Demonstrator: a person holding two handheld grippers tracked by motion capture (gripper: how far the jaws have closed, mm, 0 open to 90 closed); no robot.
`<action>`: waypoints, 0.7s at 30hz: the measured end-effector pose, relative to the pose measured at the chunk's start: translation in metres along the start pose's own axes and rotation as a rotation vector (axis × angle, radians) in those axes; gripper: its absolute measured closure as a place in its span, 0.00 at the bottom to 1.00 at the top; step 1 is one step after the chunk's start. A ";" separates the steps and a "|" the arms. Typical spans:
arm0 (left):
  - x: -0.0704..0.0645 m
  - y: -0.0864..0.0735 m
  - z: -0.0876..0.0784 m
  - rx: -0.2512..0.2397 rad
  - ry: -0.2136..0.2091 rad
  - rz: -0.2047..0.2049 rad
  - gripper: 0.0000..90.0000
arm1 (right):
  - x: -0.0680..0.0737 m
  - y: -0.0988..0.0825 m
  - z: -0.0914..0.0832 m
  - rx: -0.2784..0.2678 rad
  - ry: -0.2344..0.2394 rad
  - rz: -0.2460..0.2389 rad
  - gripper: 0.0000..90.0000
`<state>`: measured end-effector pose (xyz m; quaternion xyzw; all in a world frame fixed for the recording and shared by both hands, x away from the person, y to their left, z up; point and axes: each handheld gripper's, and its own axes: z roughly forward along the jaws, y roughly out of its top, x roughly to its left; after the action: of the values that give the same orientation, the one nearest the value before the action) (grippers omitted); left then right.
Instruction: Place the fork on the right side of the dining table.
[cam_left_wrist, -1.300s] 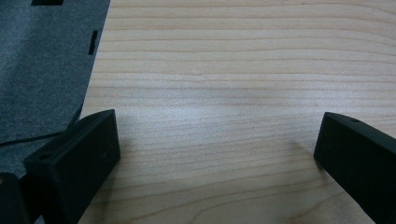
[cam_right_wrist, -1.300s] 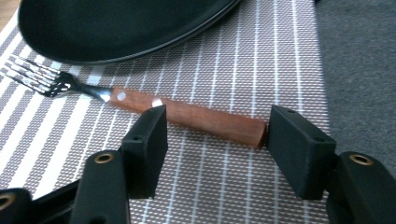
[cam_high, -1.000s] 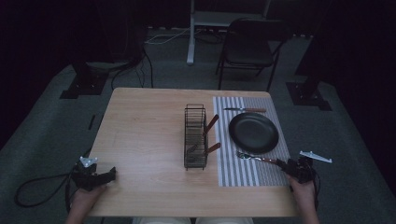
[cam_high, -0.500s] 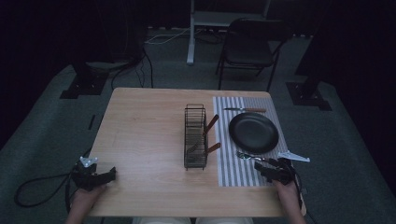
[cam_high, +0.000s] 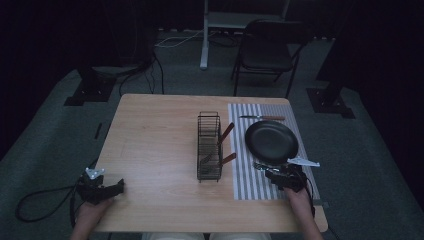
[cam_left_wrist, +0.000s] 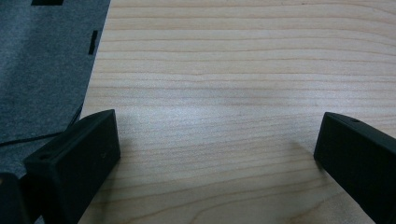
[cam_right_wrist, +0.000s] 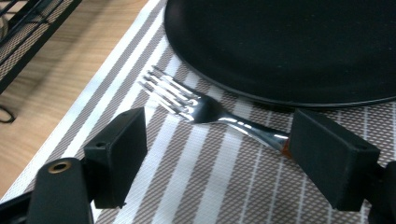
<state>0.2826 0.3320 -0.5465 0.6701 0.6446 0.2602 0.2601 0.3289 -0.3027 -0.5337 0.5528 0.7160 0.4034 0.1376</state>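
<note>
High view: left gripper (cam_high: 119, 186) released at the table (cam_high: 160, 140) edge, right gripper (cam_high: 269, 173) released beside the plate (cam_high: 271, 142) rim.

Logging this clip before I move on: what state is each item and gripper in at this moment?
Left gripper: open, empty, over bare table.
Right gripper: open, at the fork.
Fork: flat on striped placemat.
Black plate: empty.
Knife: flat, beyond plate.
Wire rack: upright, holding wooden-handled utensils.
</note>
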 end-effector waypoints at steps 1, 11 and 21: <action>0.000 0.000 0.000 0.000 0.000 0.000 0.01 | -0.003 0.001 0.002 0.000 0.008 0.007 0.21; 0.000 0.000 0.000 0.001 -0.001 0.000 0.01 | -0.007 0.001 -0.003 -0.010 -0.009 0.010 0.21; 0.000 0.000 0.000 0.001 0.000 0.000 0.01 | -0.020 0.005 -0.002 -0.004 -0.044 0.042 0.19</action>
<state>0.2826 0.3320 -0.5465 0.6703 0.6446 0.2599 0.2601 0.3381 -0.3214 -0.5344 0.5763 0.7002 0.3954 0.1458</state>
